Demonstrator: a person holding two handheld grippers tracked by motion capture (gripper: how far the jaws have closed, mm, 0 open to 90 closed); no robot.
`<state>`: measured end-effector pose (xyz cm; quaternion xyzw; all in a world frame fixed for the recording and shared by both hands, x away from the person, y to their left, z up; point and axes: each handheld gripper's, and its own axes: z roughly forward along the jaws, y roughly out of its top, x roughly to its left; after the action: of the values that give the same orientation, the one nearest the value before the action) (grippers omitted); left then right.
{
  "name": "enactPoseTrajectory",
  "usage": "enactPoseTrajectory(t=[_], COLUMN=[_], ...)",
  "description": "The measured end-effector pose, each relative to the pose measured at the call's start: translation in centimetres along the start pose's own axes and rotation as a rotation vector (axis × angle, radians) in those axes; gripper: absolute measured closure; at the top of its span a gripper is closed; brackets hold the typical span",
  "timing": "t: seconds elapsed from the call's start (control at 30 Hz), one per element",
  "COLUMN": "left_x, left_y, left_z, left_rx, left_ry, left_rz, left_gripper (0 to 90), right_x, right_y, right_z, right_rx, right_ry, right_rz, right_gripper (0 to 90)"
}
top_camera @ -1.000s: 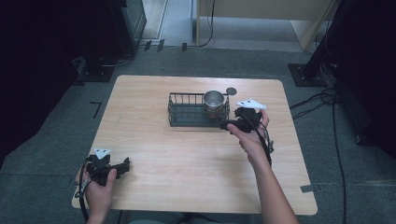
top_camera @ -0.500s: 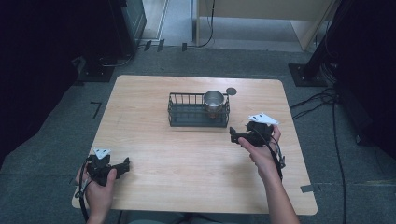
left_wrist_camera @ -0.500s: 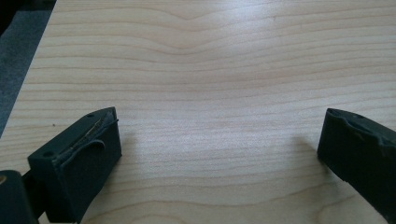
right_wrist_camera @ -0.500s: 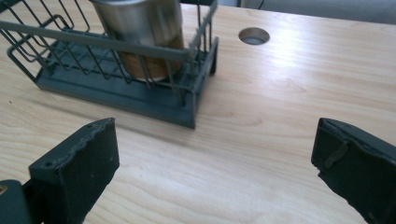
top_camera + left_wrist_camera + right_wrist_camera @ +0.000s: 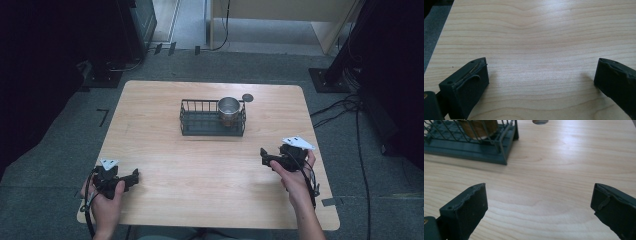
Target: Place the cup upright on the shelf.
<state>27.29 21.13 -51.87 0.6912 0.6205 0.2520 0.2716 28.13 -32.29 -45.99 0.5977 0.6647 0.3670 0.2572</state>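
Bare table [image 5: 200,165] before wire basket [image 5: 212,122]

Each claw [image 5: 263,158] is matt black — blocky jaws, grey triangular top plate, trailing black cable.

Lab-style recording room, not a home.

Marked out by a bare wooden table [image 5: 210,165] set alone on grey carpet [image 5: 60,165]; around that table, black stand bases [image 5: 327,80] at its far right corner, loose cables [image 5: 350,107] trailing off its right side, dark equipment racks [image 5: 135,25] beyond its far left, tape marks [image 5: 102,116] left of it.
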Motion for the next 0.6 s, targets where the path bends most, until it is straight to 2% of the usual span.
enactPoseTrajectory(t=[0.2,0.37,0.6], left_x=[0.0,0.0,0.0], left_y=[0.0,0.0,0.0], left_z=[0.0,0.0,0.0], left_rx=[0.003,0.004,0.004], left_ry=[0.0,-0.001,-0.001], left_rz=[0.003,0.003,0.002], left_gripper=[0.0,0.0,0.0], right_x=[-1.1,-2.5,-3.9], right_y=[-1.3,-2.8,-4.3], right_z=[-0.3,-0.8,-1.5], right_rx=[0.01,0.016,0.032], right_ry=[-0.019,-0.049,-0.078], right_rz=[0.014,0.055,0.068], right_gripper=[0.8,0.8,0.8])
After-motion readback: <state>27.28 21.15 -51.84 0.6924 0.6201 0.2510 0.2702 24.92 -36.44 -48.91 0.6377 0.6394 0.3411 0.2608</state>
